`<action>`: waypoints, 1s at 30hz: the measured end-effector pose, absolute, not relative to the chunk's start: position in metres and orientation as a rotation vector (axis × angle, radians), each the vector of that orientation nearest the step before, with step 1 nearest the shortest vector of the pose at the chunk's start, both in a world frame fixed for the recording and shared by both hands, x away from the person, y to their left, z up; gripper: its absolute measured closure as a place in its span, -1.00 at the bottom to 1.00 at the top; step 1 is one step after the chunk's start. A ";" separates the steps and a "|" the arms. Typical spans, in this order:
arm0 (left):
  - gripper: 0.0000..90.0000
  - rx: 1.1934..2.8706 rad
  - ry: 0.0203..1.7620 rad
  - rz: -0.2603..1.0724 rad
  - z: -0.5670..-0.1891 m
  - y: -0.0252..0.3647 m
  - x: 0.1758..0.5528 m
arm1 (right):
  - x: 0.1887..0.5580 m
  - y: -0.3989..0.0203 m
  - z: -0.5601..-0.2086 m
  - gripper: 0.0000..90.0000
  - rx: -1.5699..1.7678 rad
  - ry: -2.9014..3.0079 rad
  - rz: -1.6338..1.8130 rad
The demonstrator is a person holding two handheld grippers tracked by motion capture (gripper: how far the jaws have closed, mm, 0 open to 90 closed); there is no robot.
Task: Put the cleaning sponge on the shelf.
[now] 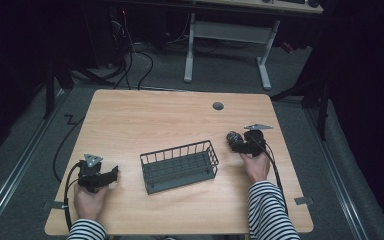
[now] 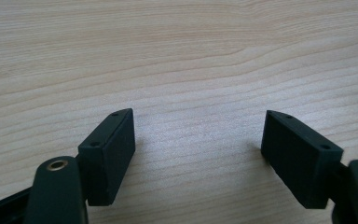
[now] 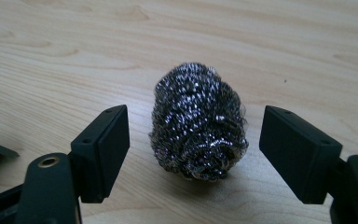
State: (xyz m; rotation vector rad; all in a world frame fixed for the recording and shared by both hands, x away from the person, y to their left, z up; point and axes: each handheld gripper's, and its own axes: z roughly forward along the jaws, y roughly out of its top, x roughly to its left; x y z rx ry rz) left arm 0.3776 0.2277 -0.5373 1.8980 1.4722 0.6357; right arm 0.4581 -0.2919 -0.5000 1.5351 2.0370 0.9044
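1. Left gripper [image 1: 111,175], near and left of the wire basket [image 1: 179,165], rests wide open on the bare surface [image 1: 145,117], holding nothing (apparently idle).
2. Right gripper [image 3: 193,151], right of the basket, gapes around the steel scourer [image 3: 198,121], probably readying a grasp.

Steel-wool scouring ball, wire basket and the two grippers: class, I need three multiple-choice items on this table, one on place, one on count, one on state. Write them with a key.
1. Where does the silvery steel-wool scouring ball lie?
A. inside the basket
B. on the wooden table, between the right gripper's jaws
C. on the floor

2. How many dark grey wire baskets stand on the table?
A. one
B. two
C. three

3. How do the left gripper's jaws stand?
A. shut on the ball
B. shut on nothing
C. open over bare wood

Key: 1 B, the right gripper straddles it, gaps on both sides; 2 A, a single basket stands mid-table; 3 C, the wood grain shows between them.
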 end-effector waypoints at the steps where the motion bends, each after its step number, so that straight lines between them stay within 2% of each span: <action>1: -0.42 1.896 1.472 0.637 -0.537 0.228 0.378 | 0.459 -0.292 -0.502 -0.45 1.544 2.044 0.899; 4: -0.42 1.897 1.472 0.636 -0.537 0.228 0.378 | 0.460 -0.292 -0.505 -0.40 1.541 2.058 0.901; 9: -0.42 1.897 1.472 0.636 -0.537 0.228 0.378 | 0.460 -0.289 -0.507 -0.16 1.518 2.066 0.904; 12: -0.42 1.897 1.472 0.636 -0.537 0.228 0.378 | 0.460 -0.290 -0.508 -0.09 1.516 2.067 0.896; 22: -0.42 1.897 1.472 0.636 -0.537 0.228 0.378 | 0.458 -0.289 -0.507 0.05 1.495 2.082 0.882; 30: -0.42 1.896 1.472 0.635 -0.537 0.228 0.378 | 0.456 -0.290 -0.505 0.08 1.503 2.095 0.900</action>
